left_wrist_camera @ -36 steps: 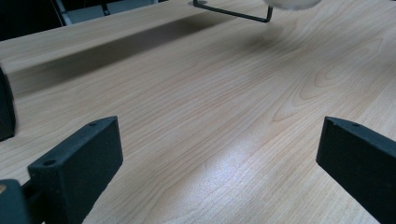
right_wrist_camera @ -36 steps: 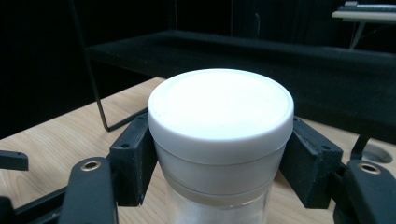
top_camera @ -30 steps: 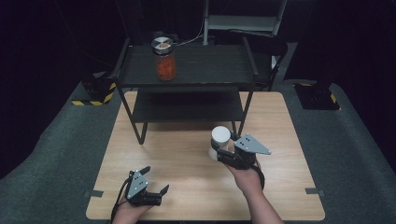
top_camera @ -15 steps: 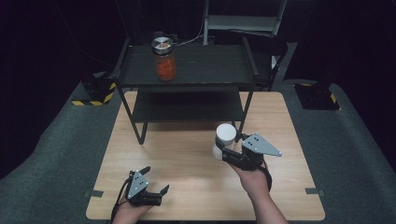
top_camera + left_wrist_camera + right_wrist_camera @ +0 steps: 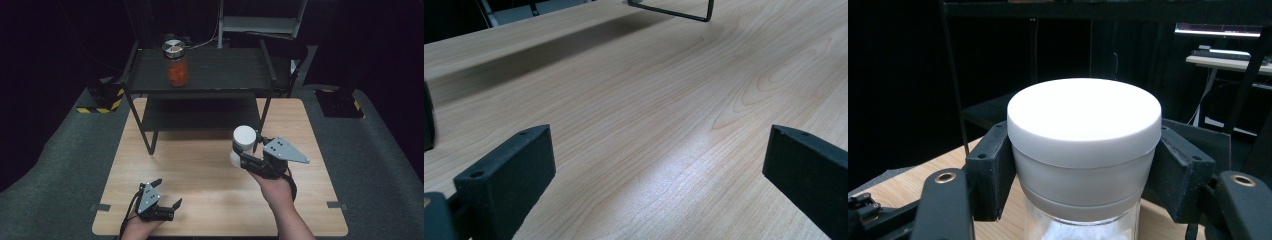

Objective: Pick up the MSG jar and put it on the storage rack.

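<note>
1. My right gripper (image 5: 246, 154) has its jaws clamped on a white-lidded jar (image 5: 243, 142), one jaw on each side just under the lid.
2. In the right gripper view the jar (image 5: 1083, 150) sits upright between the two black jaws; its lid is plain white and the glass below it shows something white inside.
3. From the high view I see the jar held above the wooden surface (image 5: 200, 170), right of centre, in front of the black two-tier rack (image 5: 200, 80). I cannot tell from this view how far it is off the wood.
4. The grey three-cornered plate of the right gripper points to the right, and the person's right hand (image 5: 272, 182) grips the body behind it.
5. My left gripper (image 5: 166, 195) lies low near the front edge of the surface, left of centre, well apart from the jar.
6. Its jaws stand wide apart with nothing between them; the left gripper view shows bare wood grain (image 5: 664, 130) in the gap.
7. On the top shelf of the rack stands a second jar with a metal lid and orange contents (image 5: 175, 64), upright, towards the shelf's left half.
8. The lower shelf of the rack (image 5: 200, 117) lies in shadow just behind the held jar.
</note>
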The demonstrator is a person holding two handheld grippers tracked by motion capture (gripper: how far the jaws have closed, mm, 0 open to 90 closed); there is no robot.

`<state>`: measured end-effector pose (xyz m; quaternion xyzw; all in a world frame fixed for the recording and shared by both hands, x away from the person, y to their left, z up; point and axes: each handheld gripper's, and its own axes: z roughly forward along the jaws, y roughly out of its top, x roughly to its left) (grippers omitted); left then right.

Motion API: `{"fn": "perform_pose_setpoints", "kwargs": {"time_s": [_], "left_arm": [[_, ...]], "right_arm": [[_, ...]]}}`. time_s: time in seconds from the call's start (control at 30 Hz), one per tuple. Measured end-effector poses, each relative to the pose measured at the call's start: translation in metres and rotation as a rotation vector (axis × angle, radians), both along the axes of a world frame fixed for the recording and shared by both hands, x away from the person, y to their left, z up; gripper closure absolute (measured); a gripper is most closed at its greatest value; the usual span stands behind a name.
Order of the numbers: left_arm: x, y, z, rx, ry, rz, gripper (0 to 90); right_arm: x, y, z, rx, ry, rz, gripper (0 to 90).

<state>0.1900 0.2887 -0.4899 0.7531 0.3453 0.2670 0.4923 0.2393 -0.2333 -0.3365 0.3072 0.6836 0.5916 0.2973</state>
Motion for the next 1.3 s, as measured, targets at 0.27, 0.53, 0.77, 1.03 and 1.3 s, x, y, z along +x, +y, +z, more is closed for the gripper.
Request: {"fn": "perform_pose_setpoints", "kwargs": {"time_s": [0.27,0.53,0.77,1.03,1.3], "left_arm": [[0.0,0.0,0.0,0.0,0.001,0.0,0.6],[0.0,0.0,0.0,-0.002,0.001,-0.001,0.6],[0.0,0.001,0.0,-0.008,0.004,-0.002,0.6],[0.0,0.001,0.0,-0.009,0.006,-0.004,0.6],[0.0,0.002,0.0,-0.011,0.007,-0.004,0.6]], "right_arm": [[0.003,0.0,0.019,-0.008,-0.007,-0.001,34.2],[0.008,0.001,0.036,0.001,-0.015,0.015,34.2],[0.013,0.005,0.053,-0.011,-0.033,0.007,34.2],[0.017,0.008,0.068,0.0,-0.054,-0.003,34.2],[0.021,0.009,0.084,0.009,-0.079,-0.019,34.2]]}}
